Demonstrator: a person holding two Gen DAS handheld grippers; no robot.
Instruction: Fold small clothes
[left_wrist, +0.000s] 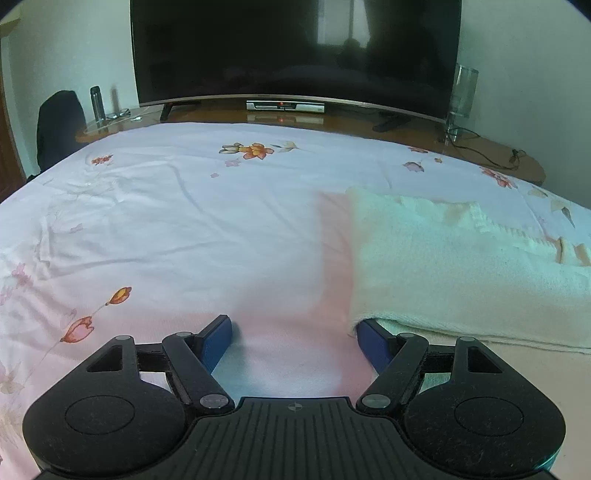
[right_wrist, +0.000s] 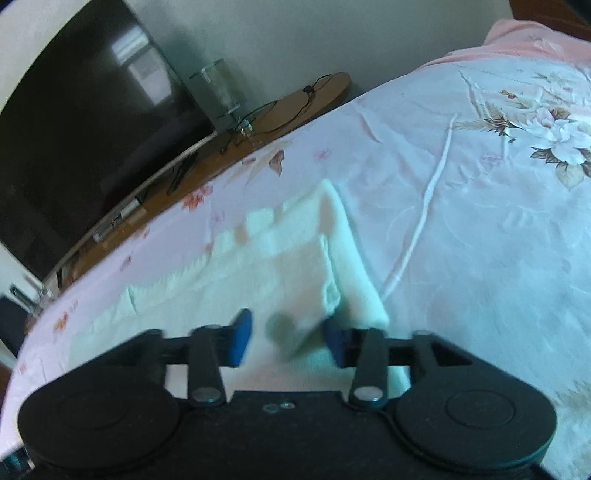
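Note:
A small pale cream knitted garment (left_wrist: 461, 266) lies flat on the floral bedsheet (left_wrist: 184, 221), with a folded near edge. My left gripper (left_wrist: 295, 339) is open and empty, low over the sheet at the garment's near left corner; its right blue pad (left_wrist: 373, 343) touches or slips under that edge. In the right wrist view the same garment (right_wrist: 280, 258) lies below my right gripper (right_wrist: 288, 336), which is open and empty just over the cloth near its right edge. That view is motion-blurred.
A large dark TV (left_wrist: 295, 51) stands on a wooden bench (left_wrist: 498, 155) at the bed's foot, with a set-top box (left_wrist: 285, 106), a glass vase (left_wrist: 463, 92) and cables. A bottle (left_wrist: 96, 103) and a dark chair (left_wrist: 59, 125) stand at the far left.

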